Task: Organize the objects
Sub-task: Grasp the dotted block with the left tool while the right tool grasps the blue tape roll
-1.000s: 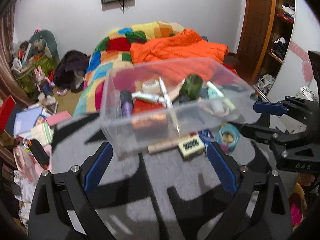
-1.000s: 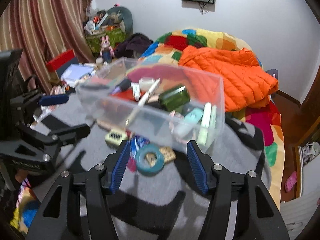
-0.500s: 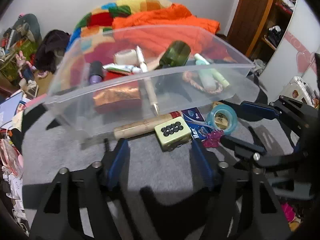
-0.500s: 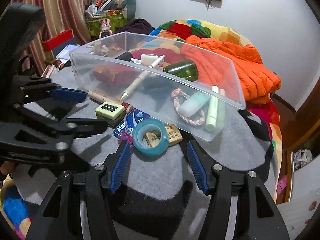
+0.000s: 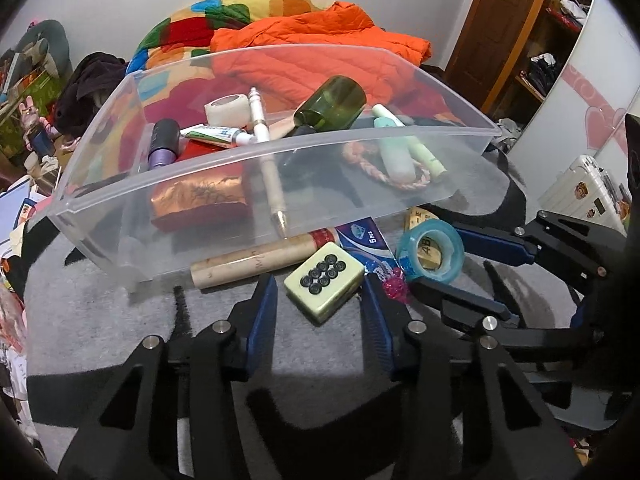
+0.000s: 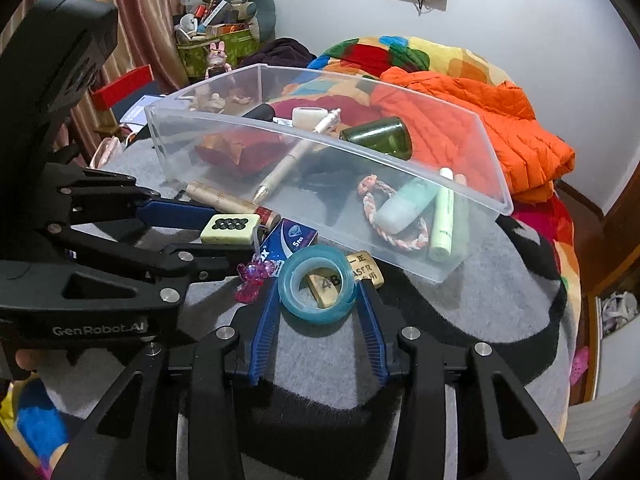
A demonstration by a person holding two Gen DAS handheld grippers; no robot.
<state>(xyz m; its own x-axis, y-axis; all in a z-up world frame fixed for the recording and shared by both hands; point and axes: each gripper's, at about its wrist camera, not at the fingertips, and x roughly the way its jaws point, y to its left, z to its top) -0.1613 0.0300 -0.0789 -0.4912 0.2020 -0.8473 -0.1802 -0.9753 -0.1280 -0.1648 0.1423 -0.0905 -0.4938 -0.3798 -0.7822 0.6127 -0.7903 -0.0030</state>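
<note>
A clear plastic bin (image 5: 168, 184) (image 6: 472, 168) on a grey-and-black cloth holds a green bottle, pens, tubes and a braided band. In front of it lie a cream mahjong tile (image 5: 324, 280) (image 6: 229, 227), a cardboard tube (image 5: 256, 262), a blue blade box (image 5: 360, 240), a pink charm (image 6: 252, 280), a gold eraser (image 6: 362, 274) and a blue tape roll (image 5: 430, 252) (image 6: 317, 288). My left gripper (image 5: 320, 296) is open with its fingers either side of the tile. My right gripper (image 6: 318, 300) is open with its fingers either side of the tape roll.
A bed with a patchwork cover and an orange jacket (image 5: 320, 48) lies behind the bin. Cluttered boxes and bags (image 6: 216, 36) stand by the striped curtain. A wooden door and shelves (image 5: 520, 32) are at the right, with a white suitcase (image 5: 588, 192) below.
Both grippers have moved forward and down toward the loose items. The left fingers have narrowed around the mahjong tile, and the right fingers now flank the tape roll.
</note>
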